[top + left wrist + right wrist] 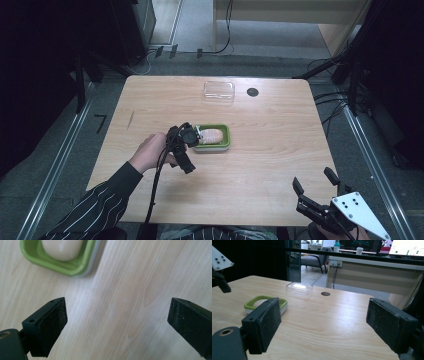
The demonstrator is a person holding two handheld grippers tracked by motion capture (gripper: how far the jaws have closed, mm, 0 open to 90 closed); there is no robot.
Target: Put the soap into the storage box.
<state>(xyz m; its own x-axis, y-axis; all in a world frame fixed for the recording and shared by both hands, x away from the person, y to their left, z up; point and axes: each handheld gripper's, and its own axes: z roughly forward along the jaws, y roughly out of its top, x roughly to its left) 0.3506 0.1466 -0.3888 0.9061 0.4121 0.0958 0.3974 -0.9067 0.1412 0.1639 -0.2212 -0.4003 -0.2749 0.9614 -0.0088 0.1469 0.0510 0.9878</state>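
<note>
A: Left side first. Your left tongs (186,150) hang just beside the left end of the green tray (226,134), near the middle of the table (280,150). In the left gripper view the two jaws stand wide apart with nothing but bare wood between them, and the tray's corner (75,267) lies above the left jaw.

B: And what sits in the tray?

A: A pale, rounded bar, likely soap (212,135). It rests inside the tray; the soap (62,248) is untouched by either jaw. You appear to be at the approach step, lined up beside the tray but not yet closing on anything.

B: What does the next move call for?

A: Probably bringing the open jaws over the tray's rim or the bar before closing them. The bar looks smooth, so a centred, firm hold would be wise.

B: Farther back?

A: A clear lid (219,91) lies near the far edge, well apart from the tray.

B: And the right?

A: Your right tongs (314,186) wait at the near right corner, jaws spread and empty, pointed towards the tray (249,305).
</note>
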